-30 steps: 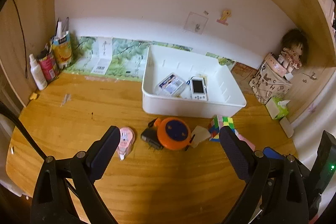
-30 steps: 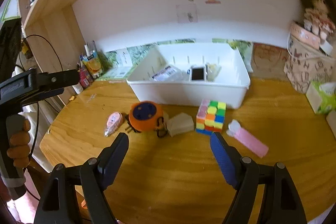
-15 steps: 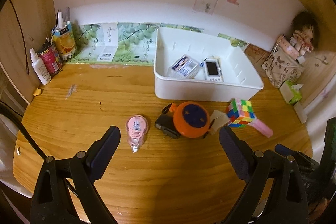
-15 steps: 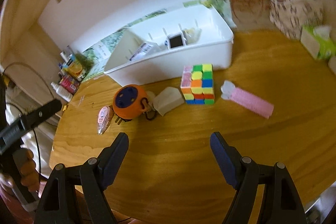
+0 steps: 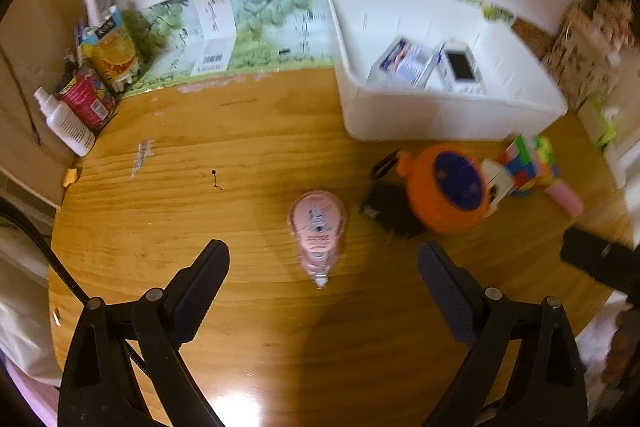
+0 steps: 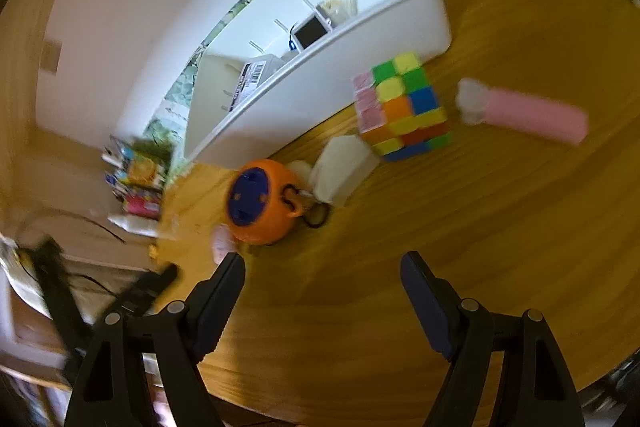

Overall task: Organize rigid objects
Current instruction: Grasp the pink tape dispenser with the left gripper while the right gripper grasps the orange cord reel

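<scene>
Wooden bench (image 5: 208, 155) fills both views, white wall behind. Left gripper (image 5: 322, 269) fingers spread wide, nothing held; pink teardrop-shaped correction-tape dispenser (image 5: 318, 227) lies on bench just ahead, between them. Right gripper (image 6: 322, 273) fingers likewise wide, empty, over bare wood. Beyond: orange round reel with blue face (image 6: 262, 201), small white box (image 6: 340, 167), multicoloured puzzle cube (image 6: 404, 107), pink flat bar with white end (image 6: 524, 113). Farthest: white plastic bin (image 5: 448, 115) holding small packets.
</scene>
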